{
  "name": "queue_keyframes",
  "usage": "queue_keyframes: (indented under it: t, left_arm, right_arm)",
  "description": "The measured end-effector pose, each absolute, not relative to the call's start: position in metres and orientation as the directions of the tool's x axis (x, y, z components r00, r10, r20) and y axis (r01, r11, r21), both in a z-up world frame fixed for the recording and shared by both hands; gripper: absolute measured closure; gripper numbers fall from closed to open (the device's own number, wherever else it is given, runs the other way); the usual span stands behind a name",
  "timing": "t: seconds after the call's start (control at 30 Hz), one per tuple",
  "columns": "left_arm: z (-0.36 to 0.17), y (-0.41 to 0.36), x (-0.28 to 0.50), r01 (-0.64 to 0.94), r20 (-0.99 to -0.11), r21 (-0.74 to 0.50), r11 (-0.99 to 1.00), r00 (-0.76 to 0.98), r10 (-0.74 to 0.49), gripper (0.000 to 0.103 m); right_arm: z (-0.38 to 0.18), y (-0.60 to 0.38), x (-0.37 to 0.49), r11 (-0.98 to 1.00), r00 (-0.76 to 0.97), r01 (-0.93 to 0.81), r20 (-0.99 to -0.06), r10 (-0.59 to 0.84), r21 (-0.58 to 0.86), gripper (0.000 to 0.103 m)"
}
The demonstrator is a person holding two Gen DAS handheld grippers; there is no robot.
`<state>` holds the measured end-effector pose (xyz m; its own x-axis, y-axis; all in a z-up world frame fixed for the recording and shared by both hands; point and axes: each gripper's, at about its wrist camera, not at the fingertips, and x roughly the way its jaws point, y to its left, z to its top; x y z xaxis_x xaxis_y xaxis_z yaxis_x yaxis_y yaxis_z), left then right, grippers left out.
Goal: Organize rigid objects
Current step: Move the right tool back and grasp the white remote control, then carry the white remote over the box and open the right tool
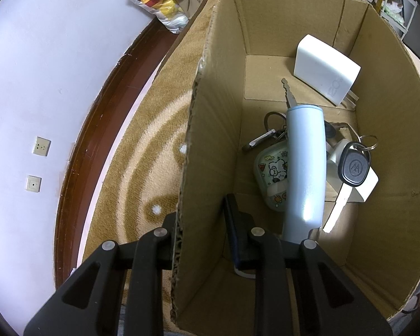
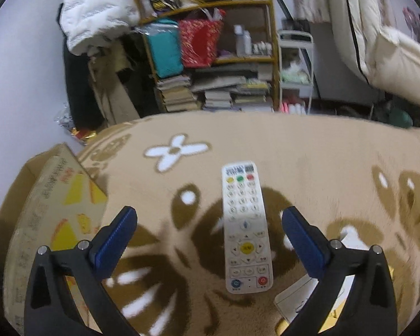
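— Beige patterned carpet (image 2: 308, 168) was seen under everything. Where was the remote control (image 2: 246, 232) found?

— Flat on it, between the wide-spread fingers of the right tool (image 2: 210, 240). The cardboard box (image 1: 392, 140) wall was straddled by the left tool (image 1: 201, 238), spread apart; keys (image 1: 352, 168) were kept inside.

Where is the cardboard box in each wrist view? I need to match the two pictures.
Left wrist: the cardboard box fills the centre and right, seen from above and open; the left gripper straddles its near wall.
Right wrist: the same box sits at the lower left edge, printed side outward, left of the white remote.
Shared landmark: the tan patterned carpet under the box.
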<state>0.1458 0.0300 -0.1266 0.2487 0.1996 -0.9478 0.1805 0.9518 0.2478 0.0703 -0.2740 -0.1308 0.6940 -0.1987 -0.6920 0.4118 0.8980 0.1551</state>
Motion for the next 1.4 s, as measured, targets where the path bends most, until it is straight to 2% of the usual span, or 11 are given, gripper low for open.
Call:
queue_keyframes:
  t: [0.13, 0.3, 0.43, 0.5, 0.53, 0.57, 0.73, 0.9, 1.4]
  left_arm:
    - [-0.127, 0.03, 0.146, 0.18, -0.948, 0.248, 0.952, 0.248, 0.2, 0.08]
    - [-0.126, 0.029, 0.146, 0.182, -0.947, 0.251, 0.951, 0.247, 0.203, 0.08]
    - [-0.126, 0.028, 0.147, 0.181, -0.947, 0.255, 0.95, 0.244, 0.207, 0.081]
    - [-0.125, 0.028, 0.148, 0.179, -0.948, 0.251, 0.951, 0.243, 0.204, 0.081]
    - [-0.125, 0.028, 0.148, 0.181, -0.948, 0.253, 0.951, 0.244, 0.205, 0.081]
    - [-0.125, 0.028, 0.147, 0.182, -0.947, 0.256, 0.949, 0.246, 0.208, 0.081]
    - [-0.125, 0.026, 0.147, 0.18, -0.948, 0.25, 0.951, 0.247, 0.202, 0.081]
    - [-0.125, 0.028, 0.147, 0.179, -0.948, 0.248, 0.952, 0.246, 0.201, 0.081]
    - [-0.125, 0.03, 0.149, 0.181, -0.949, 0.249, 0.952, 0.244, 0.201, 0.081]
  right_arm:
    - [-0.146, -0.284, 0.075, 0.892, 0.665, 0.43, -0.717, -0.208, 0.14, 0.0]
    - [-0.162, -0.296, 0.081, 0.876, 0.631, 0.456, -0.751, -0.196, 0.154, 0.011]
    - [-0.177, -0.299, 0.08, 0.868, 0.6, 0.466, -0.782, -0.168, 0.171, 0.032]
    - [-0.178, -0.295, 0.079, 0.873, 0.58, 0.475, -0.785, -0.217, 0.109, 0.044]
    - [-0.178, -0.294, 0.08, 0.873, 0.567, 0.481, -0.788, -0.24, 0.08, 0.054]
    - [-0.177, -0.292, 0.08, 0.873, 0.558, 0.484, -0.789, -0.257, 0.058, 0.058]
    - [-0.172, -0.289, 0.077, 0.878, 0.563, 0.476, -0.784, -0.26, 0.051, 0.059]
    - [-0.162, -0.285, 0.076, 0.878, 0.59, 0.464, -0.78, -0.209, 0.116, 0.059]
    - [-0.094, -0.232, 0.074, 0.941, 0.749, 0.307, -0.646, -0.149, 0.139, 0.059]
